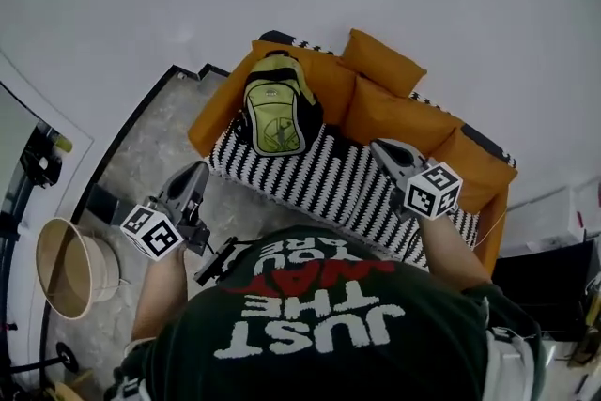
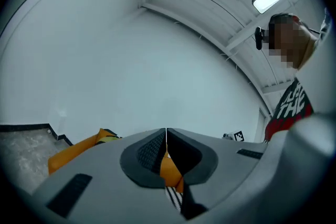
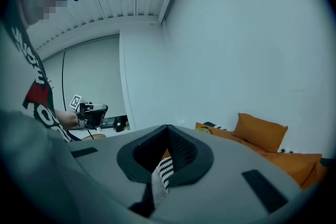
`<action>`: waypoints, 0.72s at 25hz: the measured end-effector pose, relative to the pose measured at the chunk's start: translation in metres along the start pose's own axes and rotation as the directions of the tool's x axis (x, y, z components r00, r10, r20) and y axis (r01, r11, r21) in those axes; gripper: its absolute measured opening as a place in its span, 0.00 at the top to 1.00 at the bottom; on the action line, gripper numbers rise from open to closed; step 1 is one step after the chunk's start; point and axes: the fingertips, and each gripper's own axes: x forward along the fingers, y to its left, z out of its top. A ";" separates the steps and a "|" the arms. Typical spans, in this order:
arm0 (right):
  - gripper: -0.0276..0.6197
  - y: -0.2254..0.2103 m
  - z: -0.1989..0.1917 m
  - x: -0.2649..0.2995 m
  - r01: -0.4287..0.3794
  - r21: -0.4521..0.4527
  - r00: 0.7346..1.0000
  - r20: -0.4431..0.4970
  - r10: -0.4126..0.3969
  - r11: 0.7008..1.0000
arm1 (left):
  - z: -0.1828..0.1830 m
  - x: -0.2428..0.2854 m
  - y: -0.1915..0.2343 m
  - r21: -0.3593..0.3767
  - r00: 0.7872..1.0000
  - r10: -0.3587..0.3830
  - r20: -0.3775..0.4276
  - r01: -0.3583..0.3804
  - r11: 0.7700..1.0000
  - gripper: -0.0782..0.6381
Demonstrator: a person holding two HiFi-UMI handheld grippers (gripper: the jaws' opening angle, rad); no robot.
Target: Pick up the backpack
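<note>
Our grey left gripper and right gripper, jaws closed empty, could merely topple the far yellow-green fabric backpack.

I see the yellow-green and black fabric backpack standing upright on the orange sofa, at its end on the head view's left. It sits on the black-and-white striped seat cover, its back leaning against an orange cushion and its front panel facing outward.

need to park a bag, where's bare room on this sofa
Free: the striped seat beside the backpack, in front of the orange cushions; the grey floor between sofa and basket. Crowded: the back, lined with those cushions.
</note>
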 end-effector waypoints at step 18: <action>0.92 -0.083 0.009 0.153 -0.004 0.079 0.996 -0.092 0.011 0.997 | 0.017 0.140 0.169 0.020 0.991 0.039 -0.130 -0.037 0.999 0.87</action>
